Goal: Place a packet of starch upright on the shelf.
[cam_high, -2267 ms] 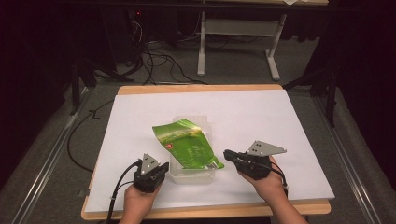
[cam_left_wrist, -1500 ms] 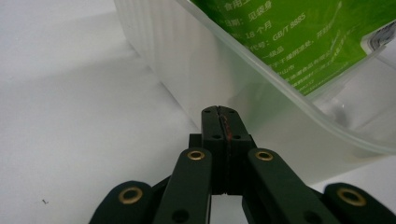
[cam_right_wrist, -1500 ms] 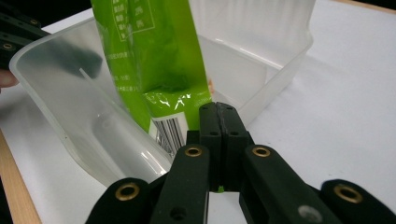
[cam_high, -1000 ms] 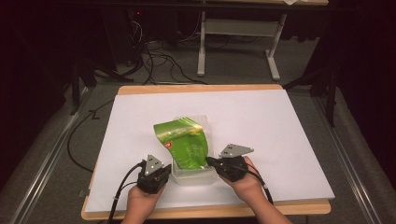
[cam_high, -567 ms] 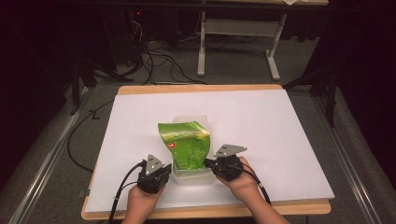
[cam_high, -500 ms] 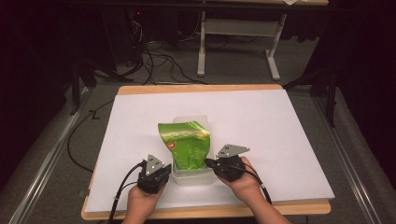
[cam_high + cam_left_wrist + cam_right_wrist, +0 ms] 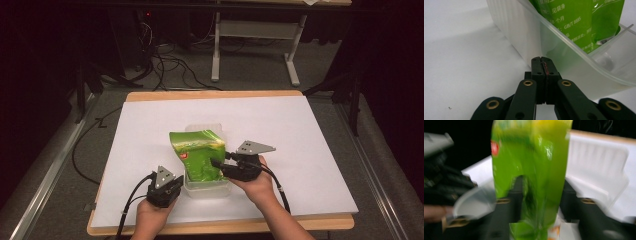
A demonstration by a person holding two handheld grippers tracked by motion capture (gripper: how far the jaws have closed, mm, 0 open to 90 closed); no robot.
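A green pouch (image 7: 197, 155) stands tilted in a clear plastic container (image 7: 207, 189) near the table's front edge. My right gripper (image 7: 216, 164) is at the pouch's right side. In the right gripper view its jaws have just been opening and stand apart, with the blurred pouch (image 7: 531, 165) between them and the container (image 7: 596, 170) behind. My left gripper (image 7: 176, 184) rests at the container's front left corner. In the left gripper view this gripper (image 7: 541, 60) is shut on nothing, tips against the container wall (image 7: 524, 37), with the pouch (image 7: 579, 22) inside.
A white sheet (image 7: 310, 135) covers the wooden table, whose front edge (image 7: 225, 227) lies just below the hands. The floor beyond holds cables (image 7: 170, 70) and a grey stand (image 7: 255, 30). My left gripper (image 7: 441, 182) shows dark at the left of the right gripper view.
My right gripper came in from the right to the pouch, which went from lying slanted across the container to standing more upright. Its jaws have parted. The left gripper stayed put.
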